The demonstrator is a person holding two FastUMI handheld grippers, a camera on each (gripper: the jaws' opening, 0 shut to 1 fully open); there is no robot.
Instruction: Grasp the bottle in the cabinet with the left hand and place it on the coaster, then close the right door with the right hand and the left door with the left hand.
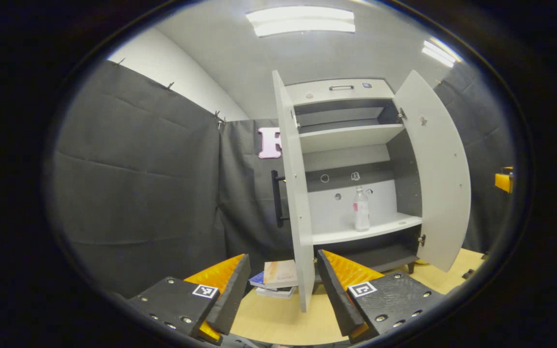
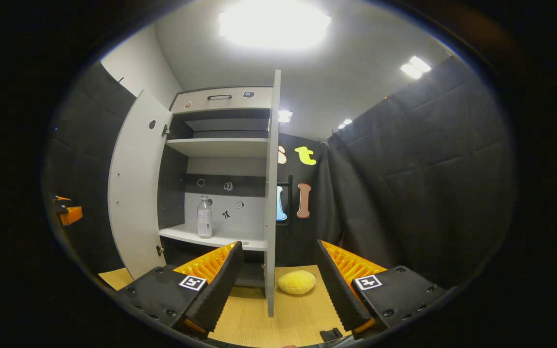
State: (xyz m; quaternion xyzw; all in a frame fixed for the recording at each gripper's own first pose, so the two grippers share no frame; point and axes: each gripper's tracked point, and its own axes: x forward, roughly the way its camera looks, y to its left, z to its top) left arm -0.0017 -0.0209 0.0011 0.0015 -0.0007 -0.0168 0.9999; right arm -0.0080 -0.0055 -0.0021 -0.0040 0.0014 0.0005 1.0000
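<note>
Bottle waiting on the lower shelf, both doors wide

Black cloth walls close round a pale wooden table (image 1: 278, 319) where a grey cabinet (image 1: 341, 92) stands with both doors swung out.

Nearest the camera in the left gripper view, the left gripper (image 1: 283, 290) has its jaws spread wide and holds nothing; the edge of the left door (image 1: 294, 193) stands up between its fingers. In the right gripper view the right gripper (image 2: 278, 280) is just as wide and just as empty, with the edge of the right door (image 2: 271, 193) between its fingers.

Beyond the left gripper, ahead and a little to its right and higher, the bottle (image 1: 361, 209) stands upright on the lower shelf (image 1: 370, 229), its long axis vertical, nothing else beside it. The upper shelf (image 1: 348, 137) looks bare. From the right gripper the bottle (image 2: 204, 217) lies ahead and to the left, past the door edge. Both grippers are well apart from the bottle; I judge the left one to have the clearer straight reach into the opening, once it passes the door edge.

On the table outside the left door lies a small stack of books (image 1: 278, 279). A flat yellow round thing (image 2: 297, 282), possibly the coaster, rests on the table just right of the right door
</note>
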